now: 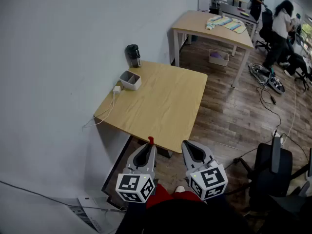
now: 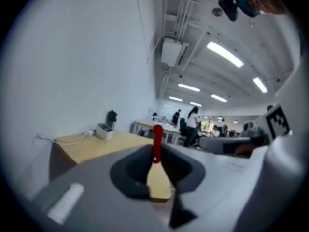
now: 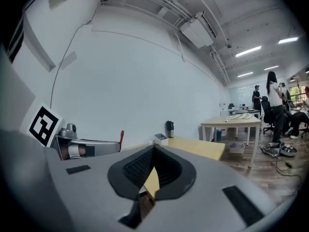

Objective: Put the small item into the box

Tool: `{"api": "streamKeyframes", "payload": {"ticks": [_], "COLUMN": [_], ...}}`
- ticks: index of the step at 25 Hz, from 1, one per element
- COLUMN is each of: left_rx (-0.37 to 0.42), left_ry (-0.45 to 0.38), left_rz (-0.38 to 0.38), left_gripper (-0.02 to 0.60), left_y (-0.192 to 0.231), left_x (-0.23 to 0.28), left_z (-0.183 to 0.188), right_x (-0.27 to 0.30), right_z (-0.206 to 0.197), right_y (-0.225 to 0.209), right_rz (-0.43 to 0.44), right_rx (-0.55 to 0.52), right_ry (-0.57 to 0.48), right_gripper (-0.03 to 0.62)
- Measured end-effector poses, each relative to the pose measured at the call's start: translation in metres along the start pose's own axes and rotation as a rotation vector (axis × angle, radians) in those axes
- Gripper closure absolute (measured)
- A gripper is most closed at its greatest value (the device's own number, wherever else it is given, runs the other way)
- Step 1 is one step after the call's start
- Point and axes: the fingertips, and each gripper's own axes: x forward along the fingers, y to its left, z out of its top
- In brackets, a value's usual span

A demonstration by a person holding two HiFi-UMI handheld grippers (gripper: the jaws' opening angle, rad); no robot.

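**Near edge of the table [image 1: 161,106].** The small red item [image 1: 150,140] is clamped in the left gripper [image 1: 147,149], with its tip standing out beyond the jaws. The right gripper [image 1: 191,149] is closed on nothing. The box [image 1: 130,80] is set at the far left corner, well apart. The item may be lost from so narrow a hold during the reach, or the dark cup [image 1: 133,55] just beside the box may be knocked.

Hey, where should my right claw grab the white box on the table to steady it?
On the white box, probably the rim of the wall facing the table's middle, coming from above: it is open-topped with thin upright walls, and the charger and dark tumbler stand by other sides.
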Motion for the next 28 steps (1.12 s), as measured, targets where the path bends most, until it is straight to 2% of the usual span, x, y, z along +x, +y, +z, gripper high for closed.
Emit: {"api": "streamKeyframes", "payload": {"ticks": [6, 11, 20, 28], "left_rx": [0.014, 0.028, 0.071, 0.067], "left_ry": [0.002, 0.008, 0.030, 0.055], "left_rz": [-0.021, -0.061, -0.180, -0.304], "left_gripper": [0.525, 0.524, 0.523, 0.523], "left_y": [-0.010, -0.026, -0.075, -0.127], "left_x": [0.007, 0.021, 0.060, 0.096], "left_z": [0.002, 0.003, -0.004, -0.009], "right_x": [-0.005, -0.016, -0.064, -0.103], "right_z": [-0.002, -0.005, -0.010, -0.017], "right_y": [-0.012, -0.036, -0.102, -0.152], "right_rz": [-0.032, -0.083, -0.274, -0.440], "right_rx": [0.001, 0.047, 0.078, 0.111], "right_ry": [0.005, -0.007, -0.035, -0.047], "right_gripper": [0.586, 0.586, 0.586, 0.586]}}
